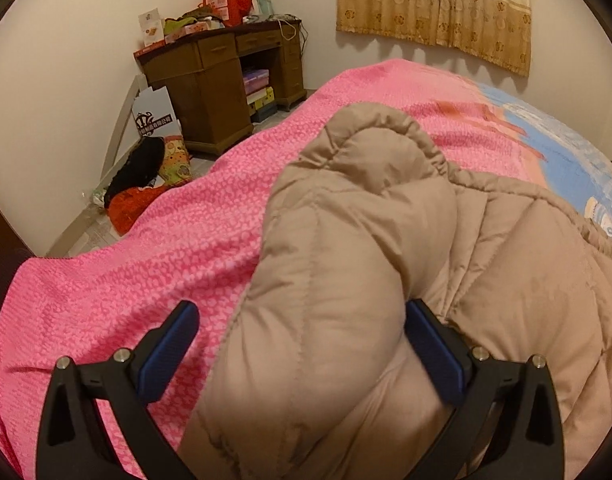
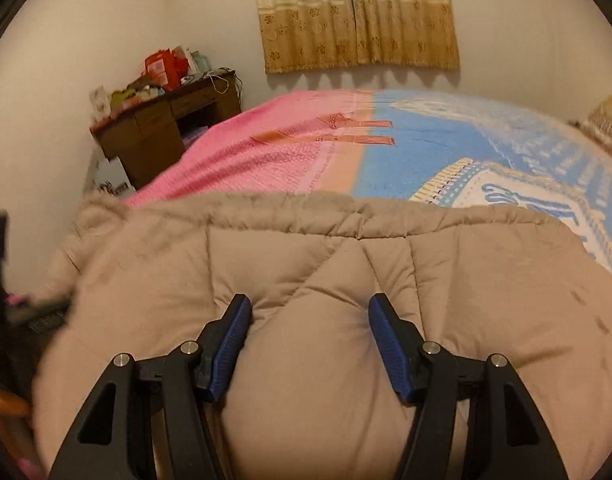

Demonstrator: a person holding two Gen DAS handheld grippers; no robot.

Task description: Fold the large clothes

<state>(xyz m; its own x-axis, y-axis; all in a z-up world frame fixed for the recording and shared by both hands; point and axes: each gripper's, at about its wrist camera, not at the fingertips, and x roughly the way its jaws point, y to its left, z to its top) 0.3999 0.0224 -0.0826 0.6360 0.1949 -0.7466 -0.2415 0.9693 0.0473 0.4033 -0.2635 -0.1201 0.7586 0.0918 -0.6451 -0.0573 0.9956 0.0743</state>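
A large beige quilted puffer jacket [image 1: 386, 248] lies on a bed with a pink and blue bedspread [image 1: 153, 248]. My left gripper [image 1: 301, 320] is open, its blue-padded fingers wide apart with a puffy fold of the jacket, a sleeve or side edge, between them. In the right wrist view the jacket [image 2: 346, 264] fills the lower half, its gathered hem edge running across. My right gripper [image 2: 309, 312] is open too, its fingers straddling a puffed panel of the jacket and pressing into it.
A brown wooden desk [image 1: 217, 84] piled with boxes and bags stands in the far corner, also in the right wrist view [image 2: 161, 120]. Bags and clothes [image 1: 145, 176] lie on the floor beside the bed. A patterned curtain [image 2: 358, 12] hangs on the far wall.
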